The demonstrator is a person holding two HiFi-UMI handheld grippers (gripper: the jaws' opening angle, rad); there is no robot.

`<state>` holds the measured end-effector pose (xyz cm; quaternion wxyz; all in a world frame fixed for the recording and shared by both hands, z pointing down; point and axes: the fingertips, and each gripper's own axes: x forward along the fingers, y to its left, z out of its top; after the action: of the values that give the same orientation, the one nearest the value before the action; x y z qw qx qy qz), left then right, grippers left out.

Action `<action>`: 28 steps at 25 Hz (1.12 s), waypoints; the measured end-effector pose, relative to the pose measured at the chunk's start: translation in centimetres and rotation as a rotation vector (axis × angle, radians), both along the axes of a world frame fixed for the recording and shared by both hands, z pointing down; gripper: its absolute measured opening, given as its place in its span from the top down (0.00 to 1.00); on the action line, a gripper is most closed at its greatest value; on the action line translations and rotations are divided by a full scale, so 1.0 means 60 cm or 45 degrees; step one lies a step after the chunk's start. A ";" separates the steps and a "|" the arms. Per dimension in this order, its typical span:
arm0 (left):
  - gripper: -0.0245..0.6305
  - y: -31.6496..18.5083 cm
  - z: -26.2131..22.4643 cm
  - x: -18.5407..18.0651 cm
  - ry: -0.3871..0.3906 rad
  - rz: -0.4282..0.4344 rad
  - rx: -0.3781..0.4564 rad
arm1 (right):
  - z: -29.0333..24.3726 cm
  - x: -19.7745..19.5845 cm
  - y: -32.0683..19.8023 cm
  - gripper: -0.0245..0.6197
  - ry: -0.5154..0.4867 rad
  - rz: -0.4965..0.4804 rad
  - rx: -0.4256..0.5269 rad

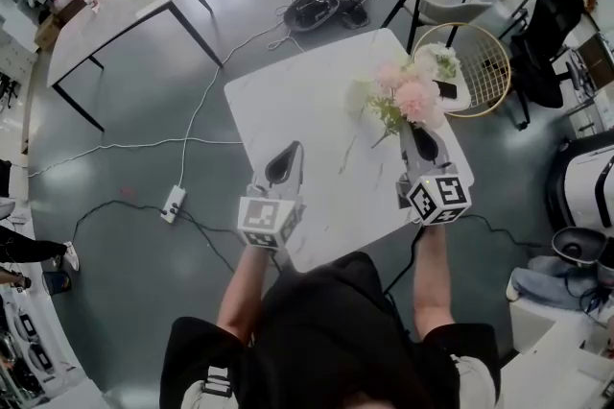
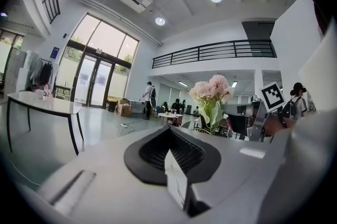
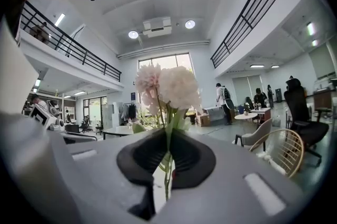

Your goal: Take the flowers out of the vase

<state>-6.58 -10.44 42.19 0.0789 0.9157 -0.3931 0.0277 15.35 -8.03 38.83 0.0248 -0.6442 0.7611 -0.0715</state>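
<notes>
A bunch of pink and white flowers [image 1: 411, 95] with green leaves hangs over the far right part of the white table [image 1: 297, 100]. My right gripper [image 1: 413, 133] is shut on the thin green stems [image 3: 167, 165], with the blooms [image 3: 168, 86] just ahead of its jaws [image 3: 166, 139]. A pale, see-through shape that may be the vase [image 1: 362, 96] stands just left of the blooms. My left gripper [image 1: 285, 162] hovers over the table's near part, apart from the flowers [image 2: 210, 90]. Its jaws [image 2: 169, 131] are shut with nothing between them.
A gold wire chair [image 1: 480, 66] and a grey chair [image 1: 436, 2] stand beyond the table's far right corner. A second table [image 1: 115, 9] is at far left. Cables and a power strip [image 1: 174, 203] lie on the floor at left. A black bag [image 1: 317, 6] lies further back.
</notes>
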 end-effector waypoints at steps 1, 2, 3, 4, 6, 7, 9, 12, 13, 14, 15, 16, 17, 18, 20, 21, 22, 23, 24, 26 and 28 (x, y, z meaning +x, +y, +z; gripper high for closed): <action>0.95 0.002 0.001 0.001 -0.001 0.013 -0.002 | 0.003 -0.001 0.006 0.94 -0.002 0.010 -0.006; 0.95 0.004 0.001 0.002 -0.001 0.025 -0.003 | 0.007 -0.003 0.013 0.94 -0.003 0.019 -0.012; 0.95 0.006 0.001 0.004 0.000 0.037 -0.003 | 0.011 -0.004 0.019 0.94 -0.003 0.027 -0.018; 0.95 0.008 0.000 0.005 0.002 0.048 -0.002 | 0.015 -0.006 0.025 0.94 -0.004 0.033 -0.024; 0.95 0.012 -0.001 0.006 0.006 0.070 0.003 | 0.023 -0.011 0.037 0.94 -0.009 0.047 -0.034; 0.95 0.013 -0.001 0.006 0.006 0.081 0.005 | 0.028 -0.014 0.042 0.94 -0.012 0.054 -0.037; 0.95 0.016 0.000 0.005 0.001 0.101 0.006 | 0.036 -0.020 0.052 0.94 -0.021 0.068 -0.043; 0.95 0.022 0.001 0.007 -0.001 0.130 0.006 | 0.045 -0.025 0.065 0.94 -0.029 0.086 -0.049; 0.95 0.024 0.002 0.009 0.000 0.138 0.006 | 0.047 -0.026 0.069 0.94 -0.030 0.091 -0.050; 0.95 0.026 0.002 0.011 0.000 0.144 0.005 | 0.049 -0.026 0.073 0.94 -0.031 0.096 -0.053; 0.95 0.028 0.002 0.012 -0.001 0.150 0.003 | 0.052 -0.026 0.077 0.94 -0.032 0.100 -0.057; 0.95 0.029 0.002 0.013 -0.002 0.155 0.002 | 0.054 -0.027 0.082 0.94 -0.035 0.105 -0.062; 0.95 0.032 0.002 0.014 -0.003 0.161 0.000 | 0.057 -0.027 0.086 0.94 -0.039 0.109 -0.067; 0.95 0.034 0.002 0.015 -0.004 0.168 -0.002 | 0.060 -0.028 0.091 0.94 -0.044 0.114 -0.073; 0.95 0.040 0.003 0.016 -0.007 0.184 -0.002 | 0.068 -0.030 0.101 0.94 -0.055 0.123 -0.083; 0.95 0.043 0.004 0.016 -0.008 0.190 -0.001 | 0.072 -0.032 0.106 0.94 -0.059 0.128 -0.087; 0.95 0.045 0.004 0.017 -0.010 0.195 -0.001 | 0.076 -0.033 0.110 0.94 -0.062 0.133 -0.092; 0.95 0.047 0.005 0.018 -0.010 0.199 -0.001 | 0.079 -0.033 0.115 0.94 -0.064 0.139 -0.097; 0.95 0.049 0.005 0.019 -0.011 0.203 -0.002 | 0.082 -0.033 0.120 0.94 -0.064 0.144 -0.102; 0.95 0.054 0.006 0.023 -0.012 0.210 -0.005 | 0.085 -0.033 0.131 0.94 -0.065 0.153 -0.111; 0.95 0.059 0.007 0.025 -0.011 0.216 -0.006 | 0.090 -0.033 0.141 0.94 -0.068 0.159 -0.117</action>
<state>-5.06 -6.93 42.60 0.0767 0.9454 -0.3144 0.0389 13.38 0.42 44.21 0.0199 -0.6888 0.7144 -0.1218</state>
